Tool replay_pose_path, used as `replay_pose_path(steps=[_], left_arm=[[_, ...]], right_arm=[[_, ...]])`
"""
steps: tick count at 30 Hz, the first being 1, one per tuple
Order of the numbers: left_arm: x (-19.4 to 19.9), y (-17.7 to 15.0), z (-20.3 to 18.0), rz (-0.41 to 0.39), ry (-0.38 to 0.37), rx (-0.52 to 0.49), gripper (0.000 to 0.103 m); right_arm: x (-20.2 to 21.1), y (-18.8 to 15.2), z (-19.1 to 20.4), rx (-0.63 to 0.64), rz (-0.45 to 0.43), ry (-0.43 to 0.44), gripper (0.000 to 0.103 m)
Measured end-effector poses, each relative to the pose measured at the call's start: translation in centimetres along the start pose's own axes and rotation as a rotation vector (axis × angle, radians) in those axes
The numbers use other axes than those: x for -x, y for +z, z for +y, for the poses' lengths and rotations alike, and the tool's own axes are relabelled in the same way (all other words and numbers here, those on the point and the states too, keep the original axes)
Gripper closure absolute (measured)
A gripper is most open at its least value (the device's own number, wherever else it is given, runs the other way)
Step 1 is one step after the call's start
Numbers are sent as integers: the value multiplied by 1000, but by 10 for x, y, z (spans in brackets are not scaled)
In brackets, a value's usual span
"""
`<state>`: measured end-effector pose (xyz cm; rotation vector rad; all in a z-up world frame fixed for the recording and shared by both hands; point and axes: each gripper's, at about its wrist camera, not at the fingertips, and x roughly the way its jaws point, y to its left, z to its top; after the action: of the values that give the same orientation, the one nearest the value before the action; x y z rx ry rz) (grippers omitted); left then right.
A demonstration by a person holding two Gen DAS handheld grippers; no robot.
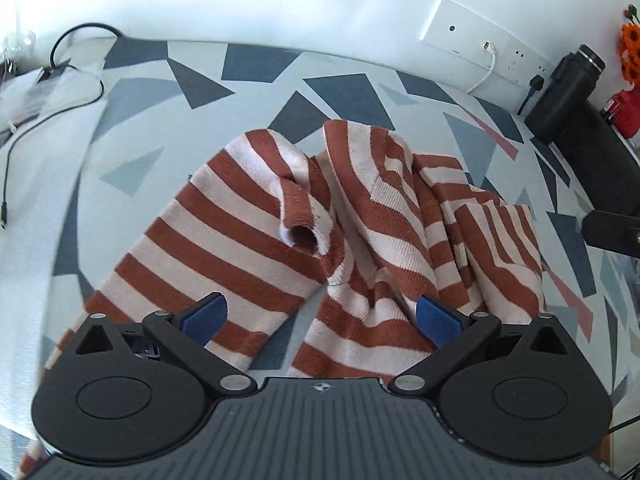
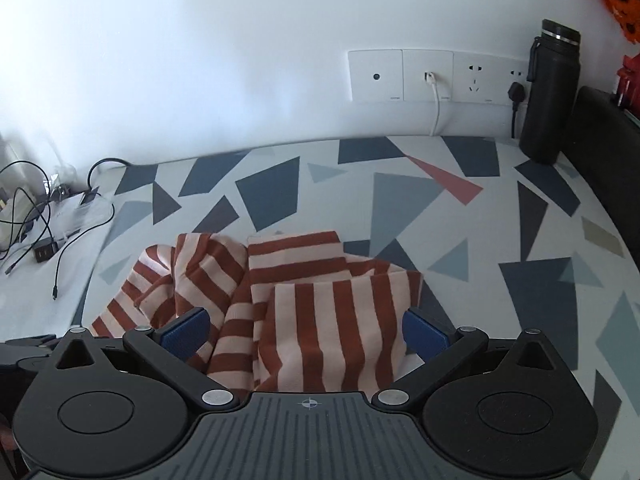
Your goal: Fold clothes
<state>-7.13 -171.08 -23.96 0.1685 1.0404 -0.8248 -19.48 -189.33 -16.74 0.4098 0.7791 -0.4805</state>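
Blue-padded fingers (image 1: 206, 318) of the left gripper (image 1: 322, 320) stood spread wide in the left wrist view, gripping nothing, above the striped garment (image 1: 256, 220) that lay crumpled from 6 toward 12 o'clock on the patterned table (image 1: 256, 68). From the right wrist view, the right gripper (image 2: 306, 336) likewise had its pads (image 2: 186, 336) fully apart and empty, with the striped garment (image 2: 332, 320) spread between and beneath them toward 12 o'clock, clear of both pads.
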Motion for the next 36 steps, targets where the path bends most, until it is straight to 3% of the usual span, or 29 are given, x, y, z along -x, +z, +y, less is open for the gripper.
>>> replay_pose_path(steps=[3,5,6,11,19,25,29,32,36], left_arm=[[-3,3,-5,-19,8,11,0],[-5,6,-8,-31,13,24,0],[-8,7,-10,-30,19,31,0],[-30,7,-18,3,84,38,0],[-38,-5,-30,-52,166,13,0],[-37,-8,-28,-62,170,26,0],[-37,-10,-29,-71,181,34,0],[-37,-12,-31,-85,187,34,0],[-38,-17,-32,-106,196,28,0]], right_arm=[[-11,5,4,21,9,-6,6],[-21,11,7,60,27,-5,24],[-27,14,8,82,36,-4,27],[-59,34,2,78,65,80,37],[-117,45,17,121,133,149,40],[-138,39,21,150,201,152,64],[-129,40,7,99,163,171,96],[-120,43,-9,44,124,142,96],[-125,44,-15,37,152,145,95]])
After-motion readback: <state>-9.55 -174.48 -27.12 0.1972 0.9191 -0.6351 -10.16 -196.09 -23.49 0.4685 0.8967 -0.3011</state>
